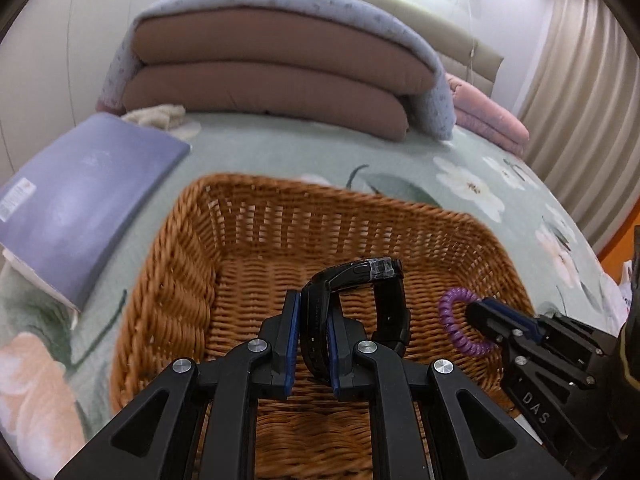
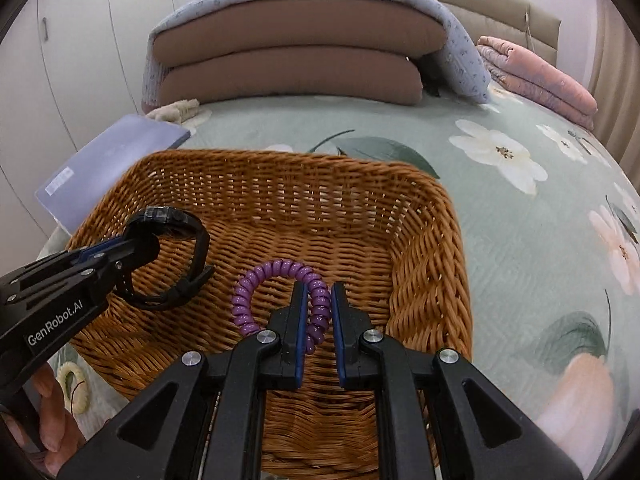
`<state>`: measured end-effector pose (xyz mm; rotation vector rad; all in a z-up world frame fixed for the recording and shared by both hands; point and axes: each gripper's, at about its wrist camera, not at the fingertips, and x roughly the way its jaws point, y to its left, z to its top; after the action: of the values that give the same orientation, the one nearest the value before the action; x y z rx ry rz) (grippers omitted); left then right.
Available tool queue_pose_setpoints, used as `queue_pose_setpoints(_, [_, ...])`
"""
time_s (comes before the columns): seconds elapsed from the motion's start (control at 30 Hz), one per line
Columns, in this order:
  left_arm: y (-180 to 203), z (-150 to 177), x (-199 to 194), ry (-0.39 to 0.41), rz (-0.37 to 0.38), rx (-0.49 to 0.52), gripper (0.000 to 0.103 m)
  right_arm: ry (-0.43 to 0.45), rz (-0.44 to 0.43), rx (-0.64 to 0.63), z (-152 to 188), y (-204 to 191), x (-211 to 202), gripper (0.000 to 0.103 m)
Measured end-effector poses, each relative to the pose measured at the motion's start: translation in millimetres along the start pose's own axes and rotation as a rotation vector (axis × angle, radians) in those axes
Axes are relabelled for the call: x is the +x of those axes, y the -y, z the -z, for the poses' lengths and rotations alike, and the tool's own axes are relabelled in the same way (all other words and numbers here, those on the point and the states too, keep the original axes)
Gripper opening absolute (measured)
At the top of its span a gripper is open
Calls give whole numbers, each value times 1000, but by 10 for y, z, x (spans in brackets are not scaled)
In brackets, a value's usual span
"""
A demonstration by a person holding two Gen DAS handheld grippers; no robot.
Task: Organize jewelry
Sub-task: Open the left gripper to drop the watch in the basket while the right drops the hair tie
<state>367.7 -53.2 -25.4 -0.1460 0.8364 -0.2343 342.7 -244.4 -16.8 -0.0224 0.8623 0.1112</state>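
Note:
A brown wicker basket (image 1: 176, 280) sits on the bed; it also shows in the right wrist view (image 2: 436, 248). My left gripper (image 1: 314, 312) is shut on the strap of a black watch (image 1: 360, 270) and holds it over the basket's inside; the watch also shows in the right wrist view (image 2: 176, 220), with the left gripper (image 2: 136, 246) at its strap. My right gripper (image 2: 319, 300) is shut on a purple spiral hair tie (image 2: 276, 270) over the basket floor. In the left wrist view the right gripper (image 1: 476, 310) holds the tie (image 1: 452, 312) at the basket's right side.
A lavender box (image 1: 80, 204) lies left of the basket on the floral bedspread (image 1: 460, 184). Folded brown and blue quilts (image 1: 272, 68) and a pink blanket (image 1: 488, 116) are stacked at the back. A small cream ring (image 2: 74, 386) lies on the bed near the basket's left corner.

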Motion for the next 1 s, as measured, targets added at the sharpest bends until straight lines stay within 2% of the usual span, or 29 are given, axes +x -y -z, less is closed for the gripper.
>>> queue_pose_setpoints(0.1, [-18, 20, 3, -2, -9, 2, 15, 6, -50, 22, 9, 41, -43, 14])
queue_pose_setpoints(0.2, [-22, 11, -67, 26, 2, -2, 20, 37, -24, 10, 13, 33, -117, 15])
queue_pose_setpoints(0.33, [-3, 11, -242, 81, 15, 21, 38, 91, -12, 3, 21, 0, -239, 15])
queue_pose_setpoints(0.47, [55, 19, -432, 131, 34, 55, 38, 202, 15, -2, 58, -22, -544, 15])
queue_pose_setpoints(0.6, [91, 71, -878, 223, 60, 88, 39, 317, 7, 16, 157, 9, -1010, 15])
queue_pose_setpoints(0.73, [-32, 270, -1522, 327, 87, 90, 40, 425, -20, 45, 446, 43, -1559, 16])
queue_pose_setpoints(0.8, [-139, 412, -1817, 357, 85, 76, 43, 451, -35, 58, 591, 35, -1715, 29])
queue_pose_setpoints(0.87, [-242, 528, -2039, 365, 51, 58, 43, 460, -34, 51, 728, 9, -1853, 34])
queue_pose_setpoints(0.9, [-327, 616, -2177, 376, 38, 30, 43, 463, -22, 47, 791, -12, -1906, 34])
queue_pose_setpoints(1.0, [-533, 820, -2394, 384, 63, -39, 44, 480, -14, 40, 1024, -43, -2072, 34])
